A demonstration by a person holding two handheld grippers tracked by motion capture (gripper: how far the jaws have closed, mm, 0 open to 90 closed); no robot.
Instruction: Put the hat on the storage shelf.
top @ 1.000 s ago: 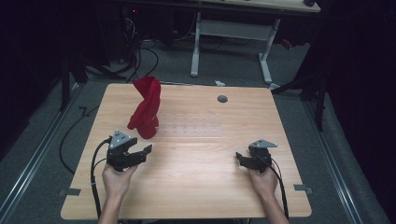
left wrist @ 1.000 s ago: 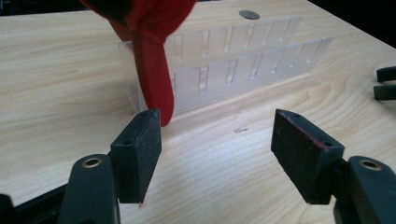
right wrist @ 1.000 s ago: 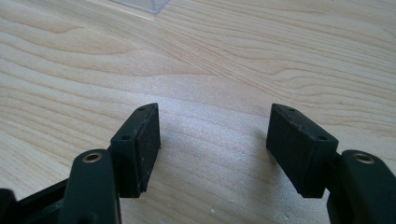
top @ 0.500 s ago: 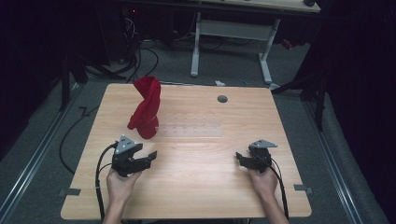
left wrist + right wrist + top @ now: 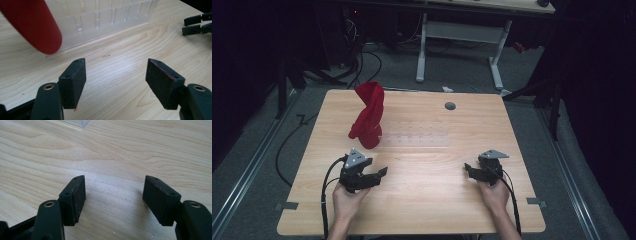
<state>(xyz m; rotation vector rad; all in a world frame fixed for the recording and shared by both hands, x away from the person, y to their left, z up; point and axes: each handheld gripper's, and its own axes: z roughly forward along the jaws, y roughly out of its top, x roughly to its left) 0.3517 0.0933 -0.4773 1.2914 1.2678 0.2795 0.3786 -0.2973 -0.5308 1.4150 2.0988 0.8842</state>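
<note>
1. On the wooden table (image 5: 422, 200), seen from the high view, a red cloth (image 5: 368, 116) stands draped over the left end of a clear slotted rack (image 5: 414, 139) — toward 10 o'clock from the table's middle.
2. At about 7 o'clock, the left gripper (image 5: 382, 172) rests low over the wood in the person's left hand (image 5: 346, 200), its jaws pointing toward 3 o'clock. Its own view shows the two dark pads (image 5: 75, 82) set wide apart with bare wood between them; they hold nothing.
3. At about 4 o'clock, the right gripper (image 5: 468, 170) sits in the right hand (image 5: 494, 195), jaws pointing toward 9 o'clock. Its pads (image 5: 76, 200) are likewise spread wide over bare table, gripping nothing.
4. From the left gripper view, the rounded lower end of the cloth hangs at upper left, just in front of the rack's frosted slots, apart from the jaws.
5. Progress, as I judge it: neither gripper touches the cloth, and it lies nearer the left one. No handling of the cloth is under way at this moment — any reach, grasp and lift off the rack is all left to do.
</note>
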